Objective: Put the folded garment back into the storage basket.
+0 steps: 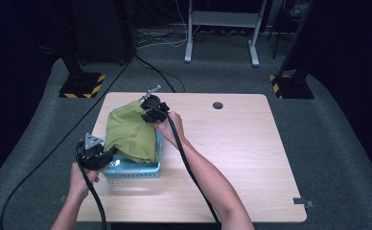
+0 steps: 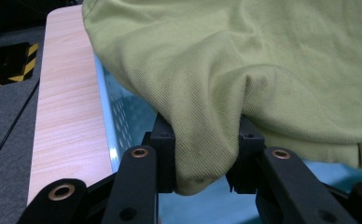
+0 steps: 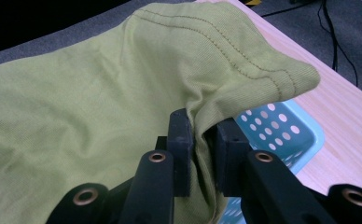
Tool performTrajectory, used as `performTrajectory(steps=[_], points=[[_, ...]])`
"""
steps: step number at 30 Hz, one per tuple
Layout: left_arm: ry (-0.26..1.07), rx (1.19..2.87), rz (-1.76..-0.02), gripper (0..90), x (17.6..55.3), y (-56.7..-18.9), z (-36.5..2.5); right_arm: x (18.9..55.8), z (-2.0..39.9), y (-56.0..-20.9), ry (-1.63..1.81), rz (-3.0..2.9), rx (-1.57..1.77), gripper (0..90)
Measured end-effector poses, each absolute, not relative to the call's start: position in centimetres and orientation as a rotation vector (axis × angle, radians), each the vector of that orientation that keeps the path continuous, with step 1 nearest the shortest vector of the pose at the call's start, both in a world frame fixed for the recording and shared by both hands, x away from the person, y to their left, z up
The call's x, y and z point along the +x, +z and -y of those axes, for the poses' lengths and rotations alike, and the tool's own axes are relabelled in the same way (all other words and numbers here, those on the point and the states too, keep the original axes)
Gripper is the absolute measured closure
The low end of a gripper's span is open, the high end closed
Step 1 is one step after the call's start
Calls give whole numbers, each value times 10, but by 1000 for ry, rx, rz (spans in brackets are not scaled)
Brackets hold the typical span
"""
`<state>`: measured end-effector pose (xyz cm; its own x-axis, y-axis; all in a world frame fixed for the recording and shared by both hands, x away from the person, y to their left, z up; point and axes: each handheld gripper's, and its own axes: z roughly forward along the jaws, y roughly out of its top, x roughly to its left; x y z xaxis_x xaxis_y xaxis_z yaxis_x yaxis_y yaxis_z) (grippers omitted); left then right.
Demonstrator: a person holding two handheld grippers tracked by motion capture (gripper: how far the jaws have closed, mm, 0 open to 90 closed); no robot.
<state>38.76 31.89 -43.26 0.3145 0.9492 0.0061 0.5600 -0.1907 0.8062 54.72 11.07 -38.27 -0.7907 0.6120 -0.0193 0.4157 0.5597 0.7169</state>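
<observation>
An olive-green cloth [image 1: 130, 133] is stretched over a light blue perforated basket [image 1: 135, 171] at the left of the table. My left gripper [image 1: 108, 154] is at the basket's near left corner, shut on a thick fold of the cloth [image 2: 202, 154]. My right gripper [image 1: 146, 114] is at the basket's far right corner, shut on a bunched edge of the cloth [image 3: 200, 140] beside a stitched hem [image 3: 244, 56]. The cloth hides most of the basket's inside.
The basket's wall [image 2: 118, 116] with its holes stands near the table's left edge [image 2: 67, 107]. A round cable hole [image 1: 217, 105] is in the wooden tabletop [image 1: 232, 148] at the back. Cables trail from both grippers toward the near side.
</observation>
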Motion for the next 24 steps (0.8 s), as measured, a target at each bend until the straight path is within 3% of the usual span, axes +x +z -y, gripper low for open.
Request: performTrajectory(steps=[5, 6, 9, 10, 13, 17, 24], points=[[681, 1890, -1369, 677, 394, -438, -320, 548, -110, -389, 1041, -2534, 873, 770], [677, 1903, -1373, 663, 395, -439, -320, 549, -110, -391, 1036, -2535, 878, 725], [652, 1952, -1397, 497, 400, -444, -319, 551, -109, -396, 991, -2555, 915, 482], [649, 1965, -1404, 383, 401, -445, -318, 552, -109, -398, 971, -2558, 928, 397], [627, 1980, -1398, 206, 402, -446, -316, 554, -103, -403, 930, -2544, 968, 244], [609, 1995, -1379, 121, 402, -444, -310, 556, -94, -406, 919, -2543, 994, 169], [579, 1991, -1353, 45, 403, -441, -300, 553, -81, -406, 946, -2547, 985, 73]])
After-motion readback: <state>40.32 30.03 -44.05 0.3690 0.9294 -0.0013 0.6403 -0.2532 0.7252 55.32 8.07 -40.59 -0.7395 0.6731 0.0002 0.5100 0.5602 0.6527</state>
